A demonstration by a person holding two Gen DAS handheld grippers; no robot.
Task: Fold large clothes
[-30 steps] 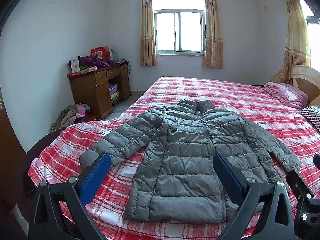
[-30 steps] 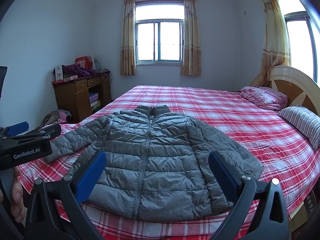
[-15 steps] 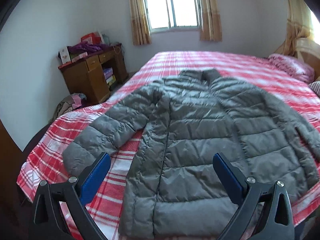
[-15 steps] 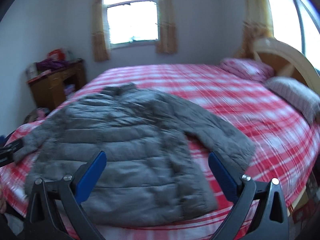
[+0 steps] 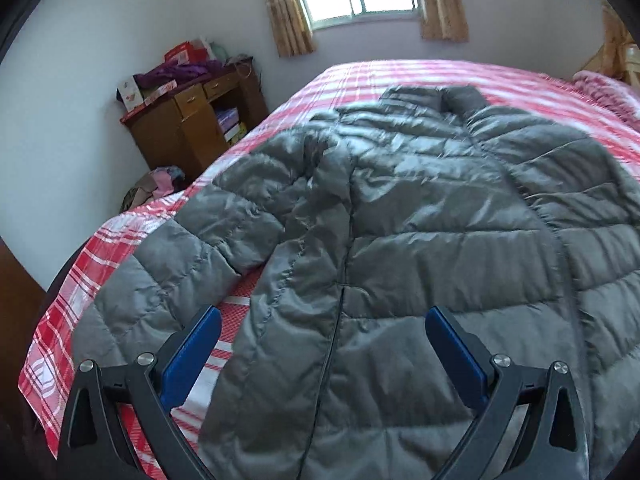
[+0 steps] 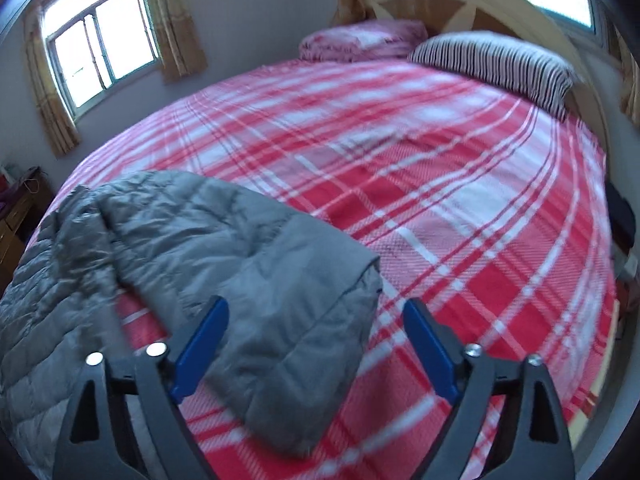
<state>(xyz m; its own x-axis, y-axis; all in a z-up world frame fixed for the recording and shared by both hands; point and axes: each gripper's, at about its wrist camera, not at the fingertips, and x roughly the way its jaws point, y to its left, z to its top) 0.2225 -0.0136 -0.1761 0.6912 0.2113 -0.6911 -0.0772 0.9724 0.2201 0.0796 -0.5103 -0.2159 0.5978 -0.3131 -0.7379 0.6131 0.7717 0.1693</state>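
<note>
A grey quilted puffer jacket lies flat, front up and zipped, on the red plaid bed. My left gripper hovers open over the jacket's lower left side, near the armpit gap beside the left sleeve. In the right wrist view the jacket's right sleeve stretches toward the near bed edge. My right gripper hangs over the sleeve's cuff end with its jaws wide and closing. Its blue pads do not press the cloth.
A wooden desk piled with boxes and clothes stands by the left wall, with a clothes heap on the floor beside it. A striped pillow and a folded pink blanket lie at the wooden headboard.
Both grippers have dropped and tilted down toward the bed. The left closed in on the jacket's left side. The right swung right over the right sleeve, and its jaws narrowed a little.
</note>
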